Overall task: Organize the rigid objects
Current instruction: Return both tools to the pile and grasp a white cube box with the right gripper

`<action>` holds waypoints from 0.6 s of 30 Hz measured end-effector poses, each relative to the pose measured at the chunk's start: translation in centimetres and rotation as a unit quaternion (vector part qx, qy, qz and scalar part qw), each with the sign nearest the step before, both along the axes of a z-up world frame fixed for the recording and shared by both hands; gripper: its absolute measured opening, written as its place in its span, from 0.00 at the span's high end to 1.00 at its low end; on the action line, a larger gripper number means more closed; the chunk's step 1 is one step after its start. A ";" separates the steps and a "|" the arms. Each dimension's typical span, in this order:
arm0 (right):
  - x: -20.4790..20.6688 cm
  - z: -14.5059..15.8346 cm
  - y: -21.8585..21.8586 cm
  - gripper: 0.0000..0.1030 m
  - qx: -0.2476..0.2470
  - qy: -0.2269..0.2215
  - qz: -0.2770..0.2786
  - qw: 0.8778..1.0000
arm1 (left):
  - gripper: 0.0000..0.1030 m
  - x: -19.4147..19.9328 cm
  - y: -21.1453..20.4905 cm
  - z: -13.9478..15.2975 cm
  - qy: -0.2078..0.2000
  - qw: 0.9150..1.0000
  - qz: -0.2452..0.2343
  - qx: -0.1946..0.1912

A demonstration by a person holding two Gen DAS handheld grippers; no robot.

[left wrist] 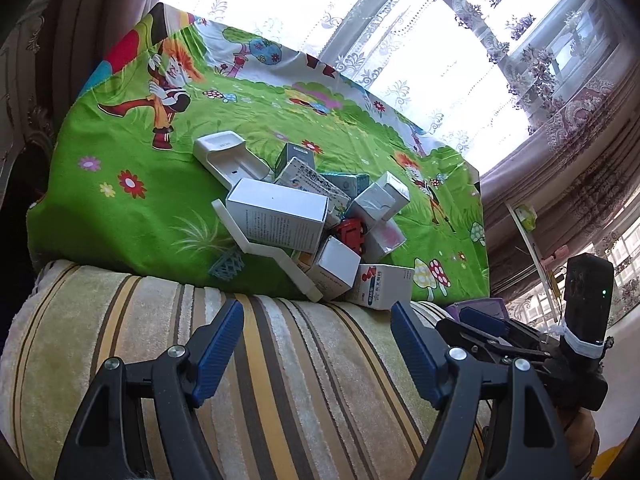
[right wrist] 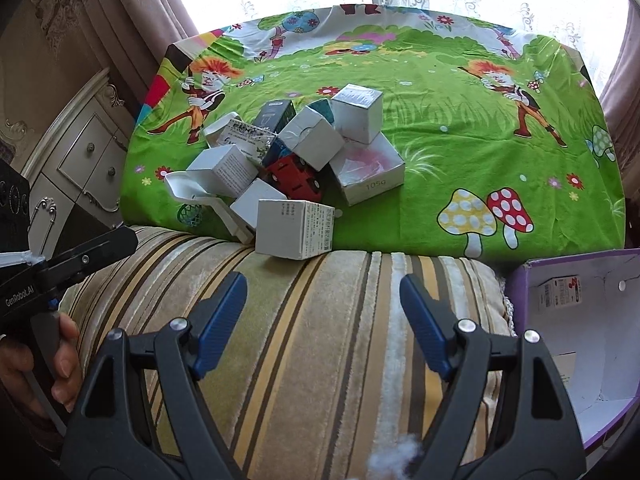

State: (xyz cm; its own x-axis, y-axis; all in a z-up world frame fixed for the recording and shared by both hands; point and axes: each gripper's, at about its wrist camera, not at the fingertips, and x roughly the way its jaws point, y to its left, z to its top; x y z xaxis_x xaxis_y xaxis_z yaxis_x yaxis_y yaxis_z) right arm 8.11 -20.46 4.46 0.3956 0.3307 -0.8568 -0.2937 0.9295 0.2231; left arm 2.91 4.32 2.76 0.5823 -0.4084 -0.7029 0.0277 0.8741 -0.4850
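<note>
A pile of several small cardboard boxes [left wrist: 280, 216] lies on a green cartoon cloth [left wrist: 120, 152], with a red toy truck [left wrist: 352, 234] in its middle and a white plastic holder [left wrist: 224, 156] at its far left. The pile also shows in the right wrist view [right wrist: 296, 228], with the truck [right wrist: 296, 178] in it. My left gripper [left wrist: 318, 312] is open and empty above a striped cushion [left wrist: 280, 360], short of the pile. My right gripper [right wrist: 323, 284] is open and empty above the same cushion [right wrist: 320, 340].
An open purple-edged cardboard box [right wrist: 580, 320] stands at the right of the cushion. A small teal lattice ball [left wrist: 227, 266] lies at the cloth's near edge. A white cabinet [right wrist: 80, 168] stands to the left. Curtained windows [left wrist: 400, 40] are behind the table.
</note>
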 end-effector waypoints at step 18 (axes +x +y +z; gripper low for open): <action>2.9 -1.8 4.4 0.21 -0.021 0.019 0.024 0.999 | 0.16 4.5 1.1 1.0 -0.004 0.999 -0.013 0.043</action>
State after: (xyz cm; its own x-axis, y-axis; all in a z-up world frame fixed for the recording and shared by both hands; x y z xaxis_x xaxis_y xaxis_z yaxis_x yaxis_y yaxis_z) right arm 11.06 -16.06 2.64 0.3467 0.3115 -0.8848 -0.3294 0.9236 0.1961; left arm 7.40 5.42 3.75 0.5781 -0.3617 -0.7315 0.0538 0.9114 -0.4081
